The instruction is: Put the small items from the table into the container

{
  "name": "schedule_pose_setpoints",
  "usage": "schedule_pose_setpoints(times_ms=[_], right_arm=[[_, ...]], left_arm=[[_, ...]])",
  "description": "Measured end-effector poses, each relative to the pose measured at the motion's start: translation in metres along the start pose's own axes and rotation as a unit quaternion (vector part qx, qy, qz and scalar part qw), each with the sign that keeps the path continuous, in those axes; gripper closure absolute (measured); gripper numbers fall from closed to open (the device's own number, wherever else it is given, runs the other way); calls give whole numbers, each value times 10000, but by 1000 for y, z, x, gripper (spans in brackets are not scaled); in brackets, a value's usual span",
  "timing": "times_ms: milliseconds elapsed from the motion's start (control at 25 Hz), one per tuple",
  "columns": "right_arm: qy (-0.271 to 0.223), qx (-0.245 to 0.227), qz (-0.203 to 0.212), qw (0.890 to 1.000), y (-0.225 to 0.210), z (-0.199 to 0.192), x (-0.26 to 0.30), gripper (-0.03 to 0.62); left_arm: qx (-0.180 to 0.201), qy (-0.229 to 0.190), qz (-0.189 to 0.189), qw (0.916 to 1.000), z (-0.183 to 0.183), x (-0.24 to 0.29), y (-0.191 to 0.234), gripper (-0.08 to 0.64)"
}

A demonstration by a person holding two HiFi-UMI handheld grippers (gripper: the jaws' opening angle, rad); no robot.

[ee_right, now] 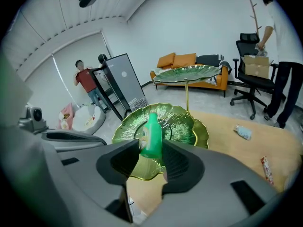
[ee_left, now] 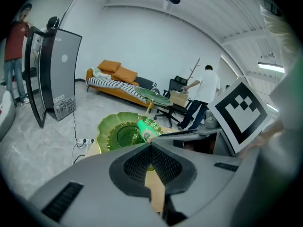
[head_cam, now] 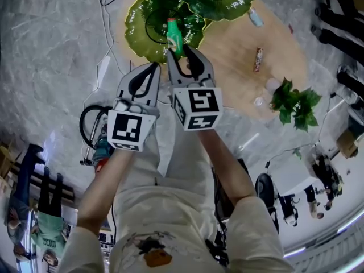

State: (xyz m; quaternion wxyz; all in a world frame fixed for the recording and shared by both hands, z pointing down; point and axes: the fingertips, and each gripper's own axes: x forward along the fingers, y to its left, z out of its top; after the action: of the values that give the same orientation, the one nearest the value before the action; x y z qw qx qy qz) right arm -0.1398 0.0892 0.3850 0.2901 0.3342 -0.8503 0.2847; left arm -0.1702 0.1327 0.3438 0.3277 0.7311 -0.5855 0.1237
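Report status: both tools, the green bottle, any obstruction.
Left tool shut, empty. Right tool shut on green bottle, at near rim of leaf dish. Nothing blocking.

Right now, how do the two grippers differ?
The right gripper is clamped on a green bottle; the left gripper holds nothing. The right gripper's jaws stand apart around the bottle; the left gripper's jaws are closed together. Both are grey and point toward the green dish.

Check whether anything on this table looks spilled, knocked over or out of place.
Nothing looks spilled or damaged. A red-and-white packet and a pale blue packet lie loose on the wooden table, outside the green leaf-shaped dish. The green bottle is clamped in the right hand-held gripper.
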Motion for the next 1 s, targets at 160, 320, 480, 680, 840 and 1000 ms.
schedule_pose_setpoints(times_ms=[160,320,480,680,840,1000], right_arm=[[-10,135,-45,9999,2,1,3,445],[-19,254,-102,9996,2,3,4,445],[-55,276,-152,9995,-3,4,1,445],[-104,392,-147,9991,-7,1,-8,446],[-126,475,-210,9986,-13,-2,-14,446],[-200,584,-309,9976,-24,-2,-22,446]], left_arm=[[-68,-4,44,10000,0,-1,7,560],[-120,17,92,9999,-1,-3,13,560],[2,197,162,9997,-6,0,13,560],[-93,59,111,9999,-1,2,7,560],[-80,-6,83,9999,3,7,2,560],[-13,45,11,10000,4,12,-6,560]])
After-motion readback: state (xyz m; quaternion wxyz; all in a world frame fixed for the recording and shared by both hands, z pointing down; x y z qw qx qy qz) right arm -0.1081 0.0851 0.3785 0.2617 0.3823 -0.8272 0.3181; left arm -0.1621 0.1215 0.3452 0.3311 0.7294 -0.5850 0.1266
